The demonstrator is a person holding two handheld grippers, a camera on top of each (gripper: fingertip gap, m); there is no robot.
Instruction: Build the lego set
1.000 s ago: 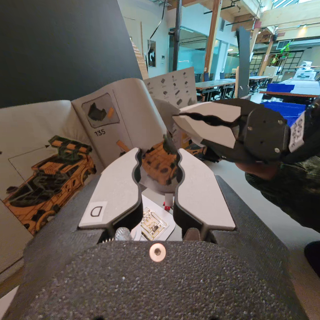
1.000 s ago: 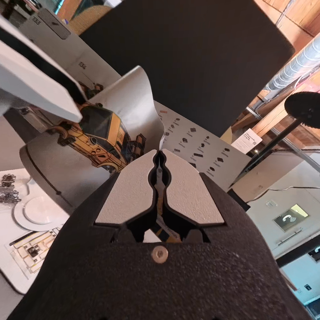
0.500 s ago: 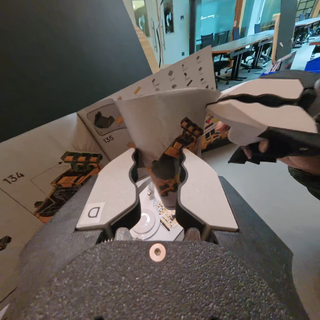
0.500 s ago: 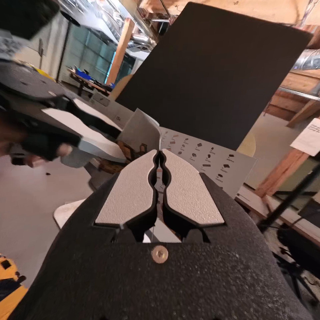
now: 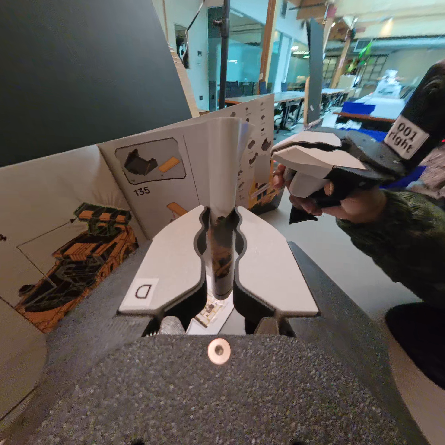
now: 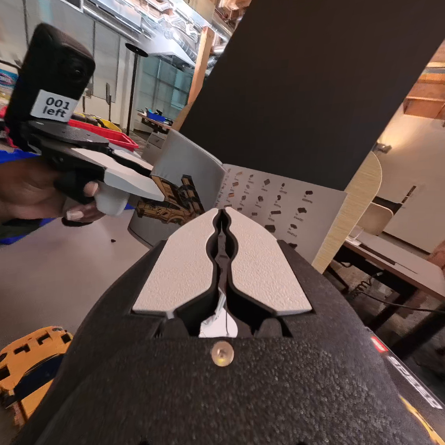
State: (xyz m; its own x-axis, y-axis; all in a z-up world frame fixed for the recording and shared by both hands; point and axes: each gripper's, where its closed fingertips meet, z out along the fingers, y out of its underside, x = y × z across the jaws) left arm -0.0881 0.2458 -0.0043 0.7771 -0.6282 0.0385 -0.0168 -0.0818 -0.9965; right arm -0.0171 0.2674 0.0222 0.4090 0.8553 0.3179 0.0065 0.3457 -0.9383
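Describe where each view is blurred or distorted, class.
Left wrist view: wide-angle bending; far office at top right smeared, booklet page between the left gripper fingers sharp. Right wrist view: right gripper crisp; orange car model and edges blurred.

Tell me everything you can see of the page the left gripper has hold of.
The page is a glossy grey paper leaf of the open instruction booklet, curled into a standing loop. Its printed side shows an orange-and-black car drawing. The left gripper pinches its lower part between both fingers. The right gripper, shut, sits beside it; I cannot tell whether it holds another leaf.
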